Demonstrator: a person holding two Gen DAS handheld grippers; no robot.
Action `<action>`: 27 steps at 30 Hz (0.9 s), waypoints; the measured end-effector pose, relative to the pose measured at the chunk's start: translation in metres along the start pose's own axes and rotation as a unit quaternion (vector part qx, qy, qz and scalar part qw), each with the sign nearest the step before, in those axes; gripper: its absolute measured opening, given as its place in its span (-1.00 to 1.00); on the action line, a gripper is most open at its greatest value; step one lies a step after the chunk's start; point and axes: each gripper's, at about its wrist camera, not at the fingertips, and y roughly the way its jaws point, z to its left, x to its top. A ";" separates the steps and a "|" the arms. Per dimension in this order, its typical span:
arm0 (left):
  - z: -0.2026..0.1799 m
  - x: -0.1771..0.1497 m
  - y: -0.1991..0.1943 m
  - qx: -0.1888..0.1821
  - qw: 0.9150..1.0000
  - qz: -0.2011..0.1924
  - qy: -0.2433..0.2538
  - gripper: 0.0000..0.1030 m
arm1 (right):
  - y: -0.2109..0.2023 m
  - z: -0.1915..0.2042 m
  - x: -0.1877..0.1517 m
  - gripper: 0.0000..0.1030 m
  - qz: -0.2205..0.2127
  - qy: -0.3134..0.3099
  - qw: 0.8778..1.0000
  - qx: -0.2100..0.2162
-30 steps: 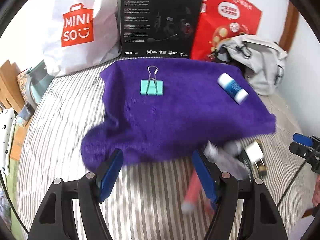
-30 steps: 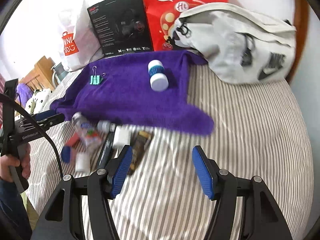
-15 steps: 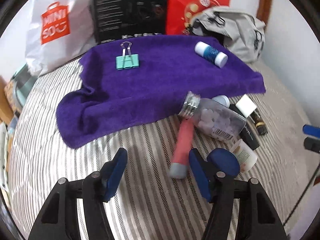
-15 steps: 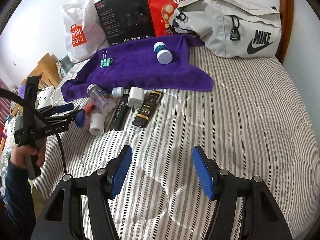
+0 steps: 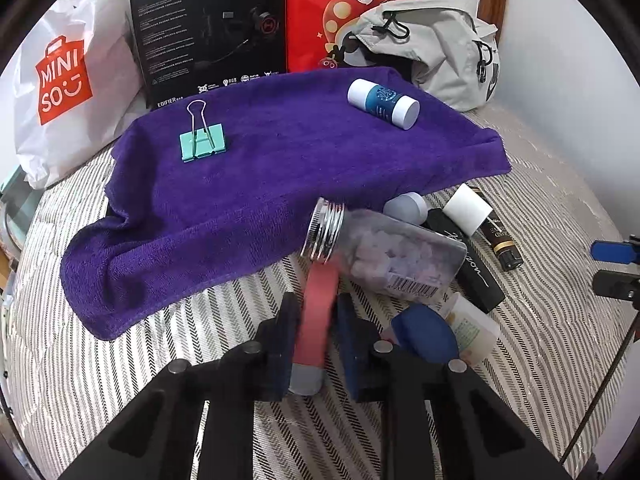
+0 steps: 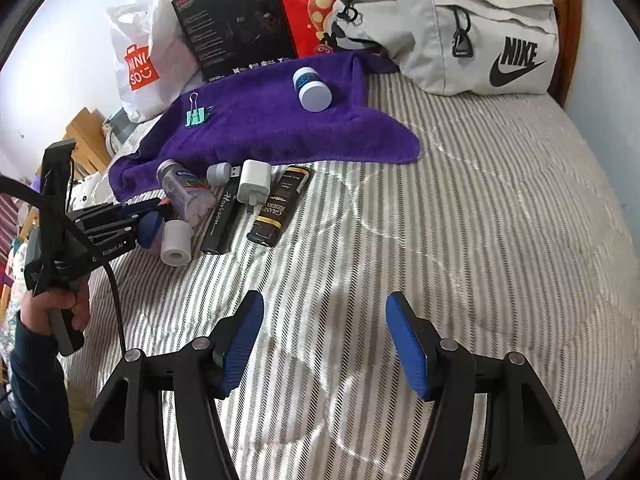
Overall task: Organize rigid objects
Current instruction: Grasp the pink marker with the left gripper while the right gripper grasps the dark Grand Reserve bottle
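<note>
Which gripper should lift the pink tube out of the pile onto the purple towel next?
Left. The left gripper already has its fingers around the pink tube, beside the purple towel. The right gripper is open over bare striped bedding, away from the pile.

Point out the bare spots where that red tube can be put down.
Free: the purple towel between the binder clip and the blue-white bottle, and the striped bed right of the towel, below the grey bag. Crowded: the towel's near edge, where the clear jar, white charger and black tubes lie packed.
</note>
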 end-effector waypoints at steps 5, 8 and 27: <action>0.010 -0.008 -0.006 -0.003 1.000 -0.003 -0.026 -0.68 | 0.020 0.006 0.017 0.23 0.003 0.005 1.000 0.010; 0.016 -0.016 -0.012 0.006 0.999 -0.002 -0.038 -0.68 | 0.037 0.012 0.029 0.23 0.011 0.005 1.000 0.011; 0.018 -0.021 -0.015 0.004 0.999 -0.003 -0.051 -0.67 | 0.062 0.011 0.044 0.23 0.004 -0.082 0.995 -0.062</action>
